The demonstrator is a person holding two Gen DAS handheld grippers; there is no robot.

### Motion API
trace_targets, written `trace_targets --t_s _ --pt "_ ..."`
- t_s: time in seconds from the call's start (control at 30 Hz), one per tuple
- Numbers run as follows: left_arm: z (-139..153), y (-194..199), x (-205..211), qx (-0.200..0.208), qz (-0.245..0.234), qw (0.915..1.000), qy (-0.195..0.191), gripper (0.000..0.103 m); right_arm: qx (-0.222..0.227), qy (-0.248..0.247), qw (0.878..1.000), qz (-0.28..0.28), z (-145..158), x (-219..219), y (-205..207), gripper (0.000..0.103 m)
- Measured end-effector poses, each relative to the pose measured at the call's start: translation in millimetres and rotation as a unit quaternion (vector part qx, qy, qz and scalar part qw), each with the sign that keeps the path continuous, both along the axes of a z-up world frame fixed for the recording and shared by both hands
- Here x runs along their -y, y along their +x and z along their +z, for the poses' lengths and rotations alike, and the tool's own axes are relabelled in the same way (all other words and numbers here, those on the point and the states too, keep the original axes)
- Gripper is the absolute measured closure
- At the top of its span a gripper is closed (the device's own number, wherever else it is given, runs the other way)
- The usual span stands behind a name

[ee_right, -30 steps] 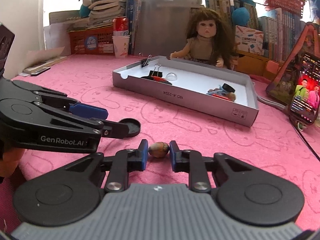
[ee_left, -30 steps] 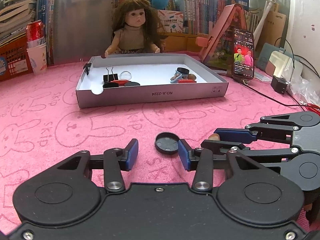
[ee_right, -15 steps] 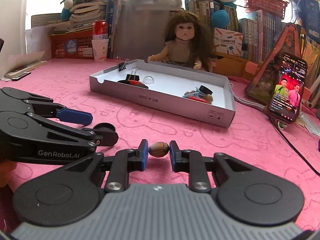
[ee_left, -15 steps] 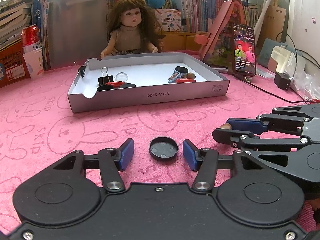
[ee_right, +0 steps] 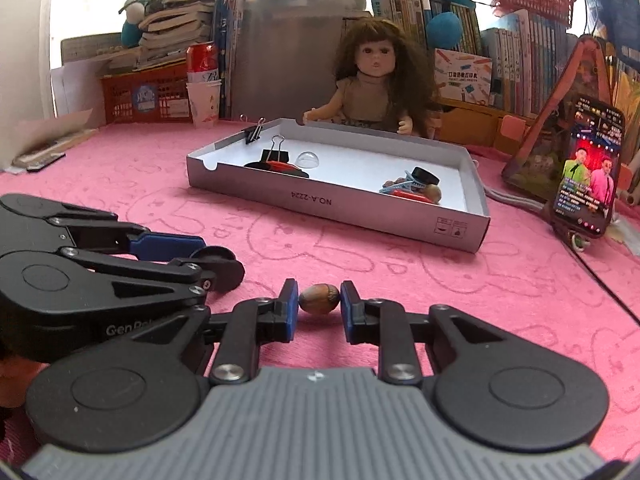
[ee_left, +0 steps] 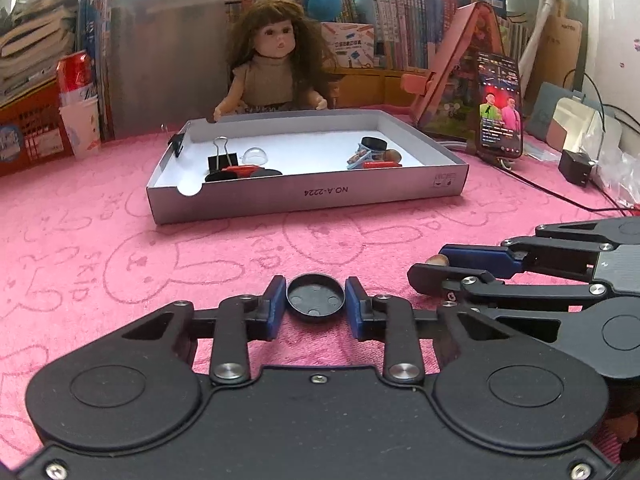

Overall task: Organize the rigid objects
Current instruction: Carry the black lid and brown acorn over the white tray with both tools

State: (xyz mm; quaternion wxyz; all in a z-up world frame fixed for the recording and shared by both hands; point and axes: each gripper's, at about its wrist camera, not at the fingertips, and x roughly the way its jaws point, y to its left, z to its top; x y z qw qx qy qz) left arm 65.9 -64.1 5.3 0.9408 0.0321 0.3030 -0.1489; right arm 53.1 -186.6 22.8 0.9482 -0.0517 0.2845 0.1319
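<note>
Pinching a black cap (ee_left: 315, 298) and an acorn (ee_right: 319, 298) in their jaws, both grippers sit short of the part-filled tray (ee_left: 304, 196).

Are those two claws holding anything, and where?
Left gripper pinches a black cap by its rim; right gripper pinches a brown nut by its ends.

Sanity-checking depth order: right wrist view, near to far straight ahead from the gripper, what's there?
Right gripper shut on the acorn → pink cloth → grey box → doll → books.
</note>
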Motion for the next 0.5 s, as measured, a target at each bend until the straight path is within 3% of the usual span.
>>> trace_targets --t_s 0.27,0.5 --pt "6 3 -4 -0.015 0.024 0.9995 -0.012 0.075 0.007 0.009 1.0 -0.004 4 -1 2 0.075" --pt "14 5 -4 -0.006 0.032 0.9995 -0.004 0.073 0.018 0.011 1.0 -0.01 9 -3 5 0.075"
